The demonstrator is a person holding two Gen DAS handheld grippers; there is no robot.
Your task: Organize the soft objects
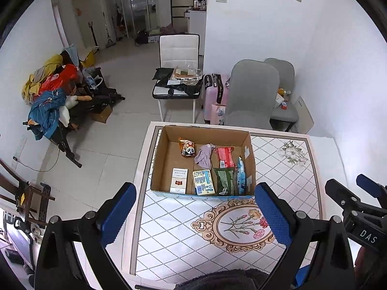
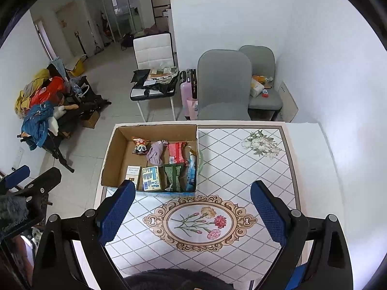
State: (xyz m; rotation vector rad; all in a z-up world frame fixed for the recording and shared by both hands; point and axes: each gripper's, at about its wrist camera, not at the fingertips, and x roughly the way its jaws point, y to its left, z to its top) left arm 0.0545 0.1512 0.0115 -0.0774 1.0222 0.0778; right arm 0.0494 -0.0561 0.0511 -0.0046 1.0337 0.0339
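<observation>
An open cardboard box (image 1: 167, 149) (image 2: 113, 154) stands on the far left part of the table (image 1: 285, 176) (image 2: 241, 169). In it lie a panda snack bag (image 1: 187, 148) (image 2: 140, 146), a lilac cloth (image 1: 204, 157) (image 2: 156, 154), a red packet (image 1: 225, 157) (image 2: 176, 153), a white carton (image 1: 179, 180) (image 2: 133, 172), a yellow-blue pack (image 1: 203, 182) (image 2: 151, 178), a green packet (image 1: 225, 181) (image 2: 173, 176) and a blue packet (image 1: 241, 175) (image 2: 192, 170). My left gripper (image 1: 194, 213) is open and empty, above the table's near side. My right gripper (image 2: 192, 213) is open and empty too; it also shows at the right edge of the left wrist view (image 1: 355, 193).
Two grey chairs (image 1: 251, 94) (image 2: 223, 84) stand behind the table, a white chair (image 1: 179, 55) (image 2: 153, 53) piled with papers farther back, a pink suitcase (image 1: 214, 94) (image 2: 187, 89) between them. A heap of clothes (image 1: 50, 89) (image 2: 38, 104) lies on a rack at the left wall.
</observation>
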